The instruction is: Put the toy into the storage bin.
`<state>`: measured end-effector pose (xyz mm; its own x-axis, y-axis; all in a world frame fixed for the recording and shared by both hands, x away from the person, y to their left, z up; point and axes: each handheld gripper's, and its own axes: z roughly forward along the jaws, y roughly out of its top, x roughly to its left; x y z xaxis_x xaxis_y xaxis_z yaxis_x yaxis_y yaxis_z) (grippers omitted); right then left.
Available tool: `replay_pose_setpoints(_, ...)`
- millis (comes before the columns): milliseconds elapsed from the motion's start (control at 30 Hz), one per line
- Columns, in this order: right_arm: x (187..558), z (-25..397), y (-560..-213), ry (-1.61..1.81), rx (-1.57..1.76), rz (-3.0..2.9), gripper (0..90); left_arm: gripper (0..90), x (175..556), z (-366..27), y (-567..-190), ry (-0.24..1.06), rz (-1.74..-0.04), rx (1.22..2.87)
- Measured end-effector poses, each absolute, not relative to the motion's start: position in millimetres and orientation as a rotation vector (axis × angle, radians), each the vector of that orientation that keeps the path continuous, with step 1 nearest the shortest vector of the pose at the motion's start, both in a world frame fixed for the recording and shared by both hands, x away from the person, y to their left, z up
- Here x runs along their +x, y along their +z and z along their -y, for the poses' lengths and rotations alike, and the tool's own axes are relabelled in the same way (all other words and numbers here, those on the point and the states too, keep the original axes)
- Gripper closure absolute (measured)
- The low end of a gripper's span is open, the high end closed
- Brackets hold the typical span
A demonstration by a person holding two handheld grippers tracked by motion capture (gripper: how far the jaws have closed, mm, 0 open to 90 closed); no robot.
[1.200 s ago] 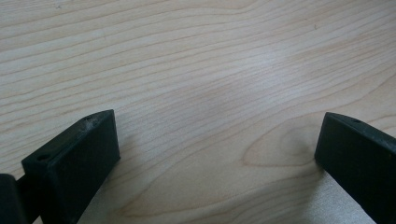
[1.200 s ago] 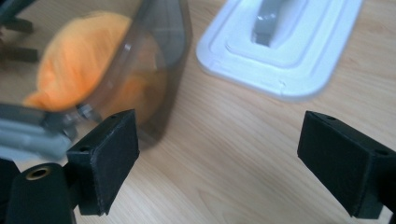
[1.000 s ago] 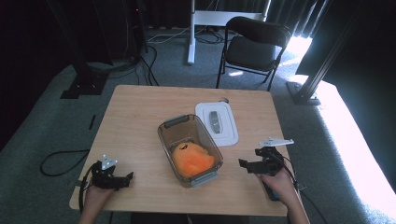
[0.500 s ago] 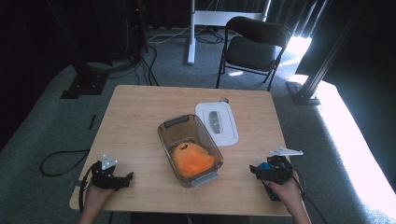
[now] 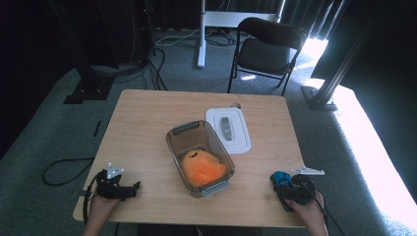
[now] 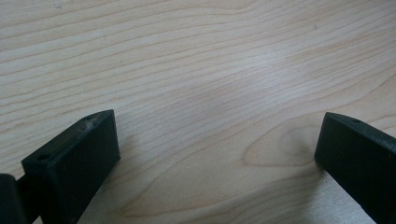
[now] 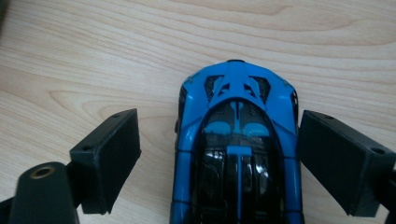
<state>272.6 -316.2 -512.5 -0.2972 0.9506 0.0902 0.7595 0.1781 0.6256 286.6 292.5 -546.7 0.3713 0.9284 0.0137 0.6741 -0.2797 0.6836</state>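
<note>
A blue toy car (image 7: 238, 140) lies on the wooden table (image 5: 147, 128) between the jaws of my right gripper (image 7: 219, 121), nose pointing away. The jaws stand open on either side of the car, with a clear gap on the left. In the high view the blue car (image 5: 281, 178) and right gripper (image 5: 284, 185) are near the table's front right corner. My left gripper (image 5: 132, 189) rests near the front left corner. Its jaws are open over bare wood, as the left gripper (image 6: 219, 126) view shows.
A clear plastic bin (image 5: 173, 142) holding an orange plush toy (image 5: 202, 167) stands mid-table. Its white lid (image 5: 228, 130) lies flat just right of it. A black folding chair (image 5: 268, 49) stands beyond the table's far edge.
My right gripper has drawn back toward the front right corner, and the blue car now shows at its jaws. The left gripper has stayed in place.
</note>
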Motion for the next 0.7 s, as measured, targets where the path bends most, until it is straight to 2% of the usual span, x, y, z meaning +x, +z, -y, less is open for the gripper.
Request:
replay_pose_setpoints(300, 263, 331, -522, 0.796, 1.680, -2.119, 13.4, 0.2, 287, -293, -547, 0.561, -1.378, 2.047)
replay_pose_setpoints(700, 266, 323, -531, 0.726, 1.675, -2.155, 15.9, 0.2, 287, -293, -547, 0.561, -1.379, 2.047)
